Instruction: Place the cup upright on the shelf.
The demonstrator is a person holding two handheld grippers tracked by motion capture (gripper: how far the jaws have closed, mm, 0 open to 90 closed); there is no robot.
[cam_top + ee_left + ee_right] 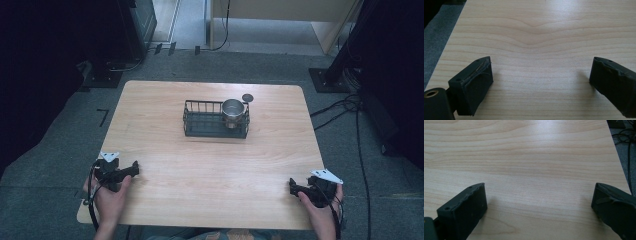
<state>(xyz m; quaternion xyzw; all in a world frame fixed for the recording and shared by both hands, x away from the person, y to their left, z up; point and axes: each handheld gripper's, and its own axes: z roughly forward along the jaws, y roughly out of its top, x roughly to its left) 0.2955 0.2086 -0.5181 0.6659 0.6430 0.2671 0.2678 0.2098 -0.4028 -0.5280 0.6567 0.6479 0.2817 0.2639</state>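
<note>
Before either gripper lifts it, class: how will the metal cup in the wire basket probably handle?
The metal cup looks rigid and shiny, so probably stiff and a bit slippery. It stands upright, apparently empty, so likely light. The wire basket should keep it from tipping far.

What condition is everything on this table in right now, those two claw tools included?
Metal cup: upright, inside the basket's right end.
Wire basket: upright, mid-table.
Small dark disc: flat on the table behind the basket.
Left gripper: open, holding nothing.
Right gripper: open, holding nothing.
</note>
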